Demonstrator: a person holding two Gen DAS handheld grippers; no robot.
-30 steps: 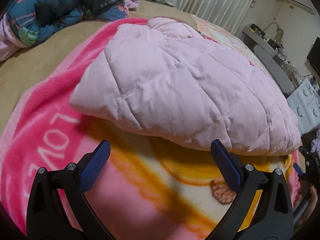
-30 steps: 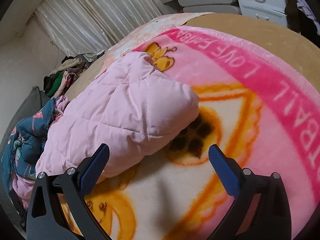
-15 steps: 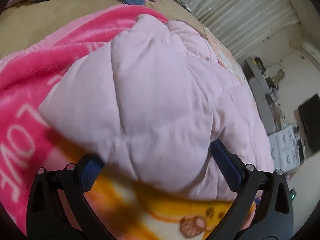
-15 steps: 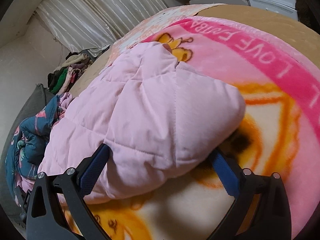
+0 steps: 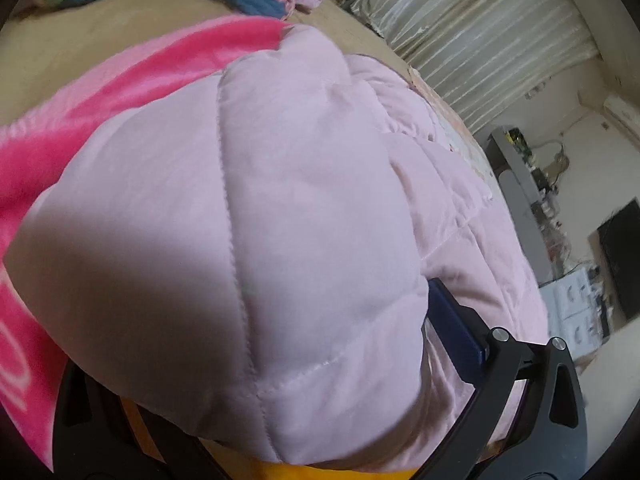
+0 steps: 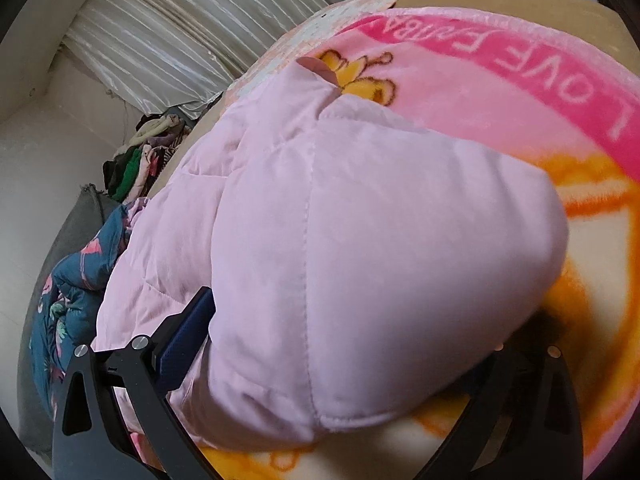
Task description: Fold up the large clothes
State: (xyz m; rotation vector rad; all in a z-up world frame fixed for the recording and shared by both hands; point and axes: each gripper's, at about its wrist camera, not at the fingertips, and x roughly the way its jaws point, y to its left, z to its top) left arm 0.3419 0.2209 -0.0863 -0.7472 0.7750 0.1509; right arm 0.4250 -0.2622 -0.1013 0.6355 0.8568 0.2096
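A pale pink quilted padded garment (image 5: 280,220) lies folded in a thick bundle on a pink and orange cartoon blanket (image 5: 132,80). My left gripper (image 5: 272,376) is open with its jaws wide around one corner of the bundle; one blue pad (image 5: 452,328) shows at the right, the other is hidden under the fabric. The garment also fills the right wrist view (image 6: 360,260). My right gripper (image 6: 340,360) is open around the other corner, with its left blue pad (image 6: 188,332) showing and the right finger hidden under the fabric.
A dark blue patterned cloth (image 6: 76,292) and a pile of mixed clothes (image 6: 148,152) lie at the bed's far side. Pleated curtains (image 5: 480,32) hang behind. A grey desk with clutter (image 5: 532,200) and white drawers (image 5: 580,304) stand beside the bed.
Both grippers have moved forward onto the pink garment. Its corners now sit between the open jaws, where a second ago the blanket lay between gripper and garment.
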